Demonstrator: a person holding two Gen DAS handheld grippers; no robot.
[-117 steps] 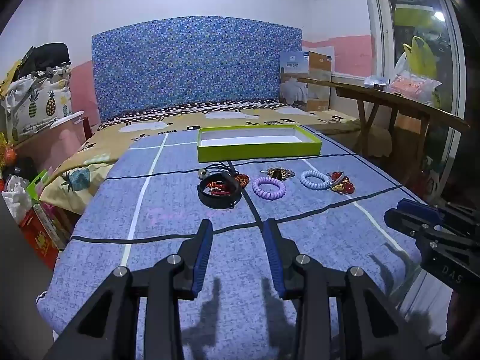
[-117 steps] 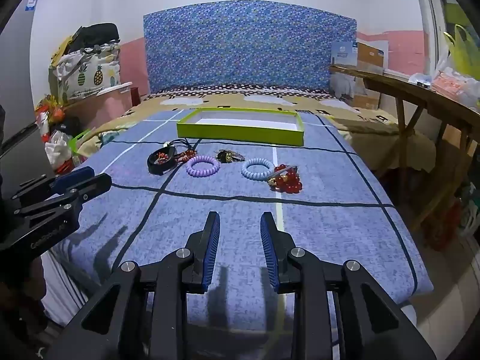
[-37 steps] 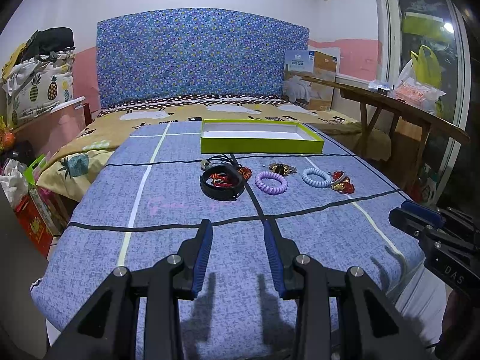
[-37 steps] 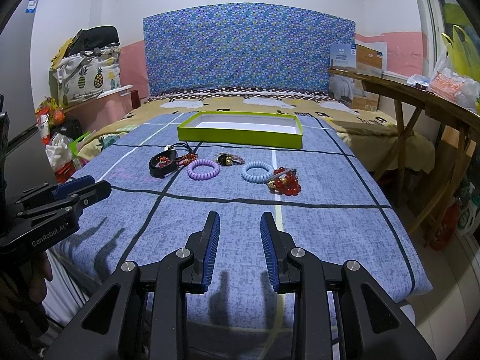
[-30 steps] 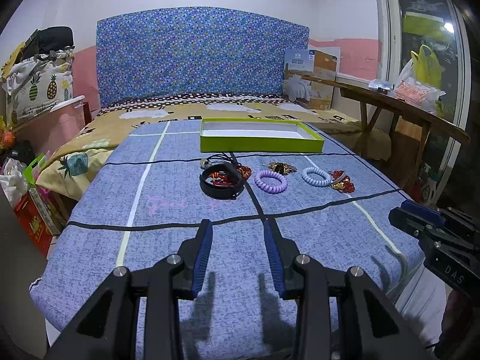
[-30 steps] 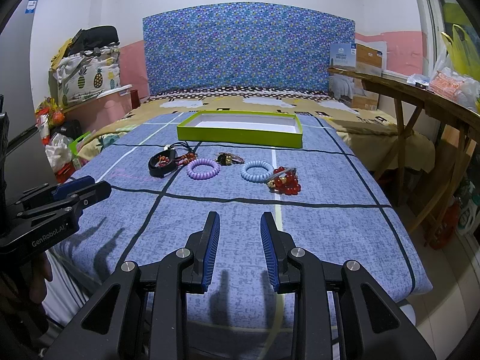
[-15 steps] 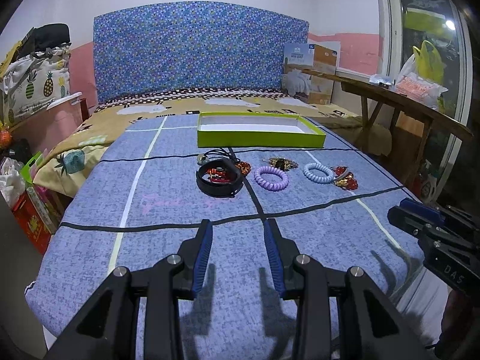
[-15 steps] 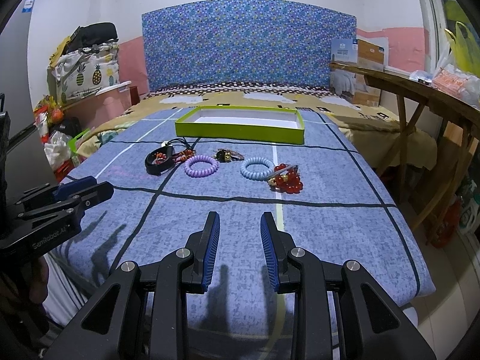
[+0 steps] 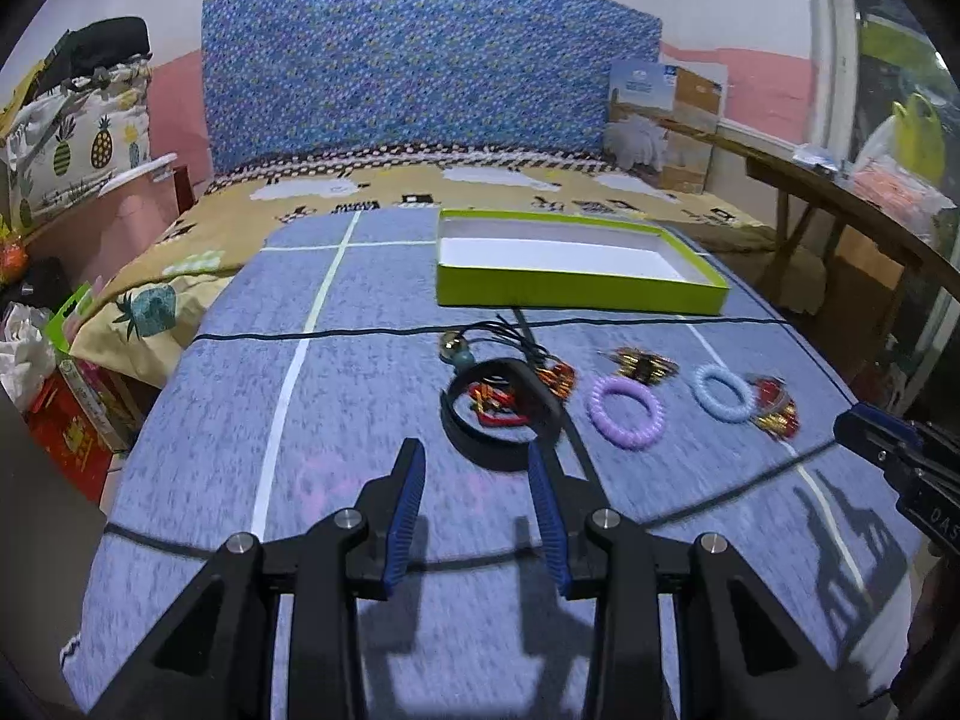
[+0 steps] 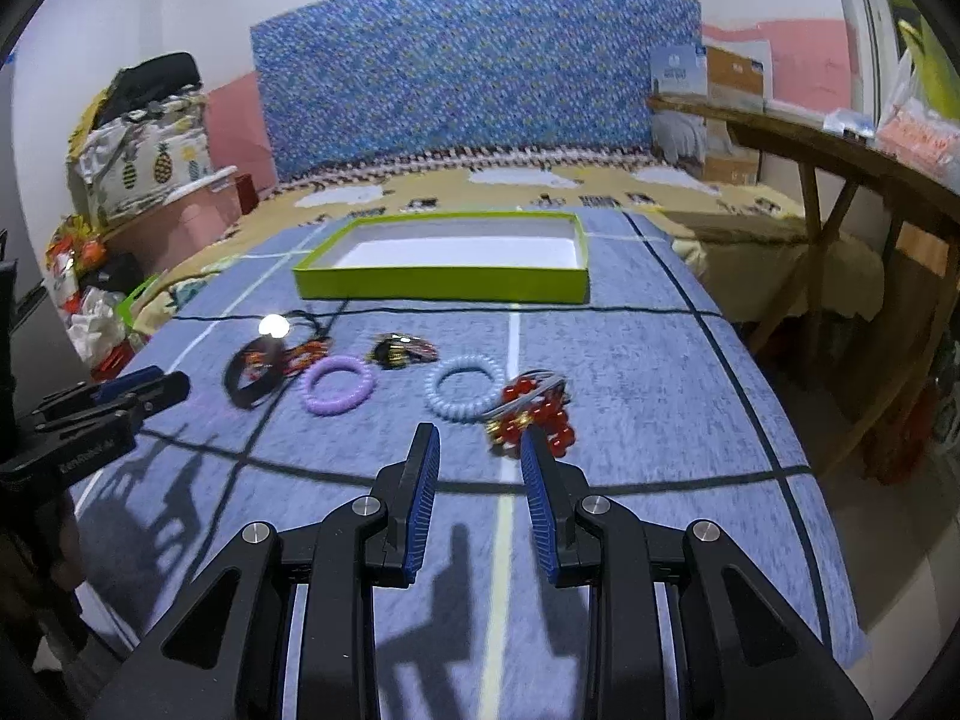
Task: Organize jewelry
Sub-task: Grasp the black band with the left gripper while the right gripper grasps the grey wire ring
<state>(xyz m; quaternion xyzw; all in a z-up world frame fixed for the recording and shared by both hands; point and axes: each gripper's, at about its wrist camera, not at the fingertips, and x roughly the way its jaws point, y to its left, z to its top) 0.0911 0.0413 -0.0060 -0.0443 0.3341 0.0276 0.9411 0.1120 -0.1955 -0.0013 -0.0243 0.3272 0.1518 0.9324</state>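
Note:
A row of jewelry lies on the blue bedspread: a black bangle (image 9: pixel 503 414) over red beads, a purple coil ring (image 9: pixel 626 411), a gold clip (image 9: pixel 641 363), a light blue coil ring (image 9: pixel 722 392) and a red bead piece (image 10: pixel 534 410). Behind them stands an empty lime-green tray (image 9: pixel 576 287), also in the right wrist view (image 10: pixel 444 282). My left gripper (image 9: pixel 475 462) is open and empty, just short of the black bangle. My right gripper (image 10: pixel 477 447) is open and empty, just short of the red bead piece and the blue ring (image 10: pixel 465 387).
A wooden table (image 10: pixel 840 168) stands to the right of the bed. Bags and clutter (image 9: pixel 54 360) sit on the floor at the left. A blue patterned headboard (image 9: pixel 420 66) is at the far end.
Both grippers have moved forward and lower toward the jewelry row; the items look larger and closer. Both stay open. The jewelry has not moved.

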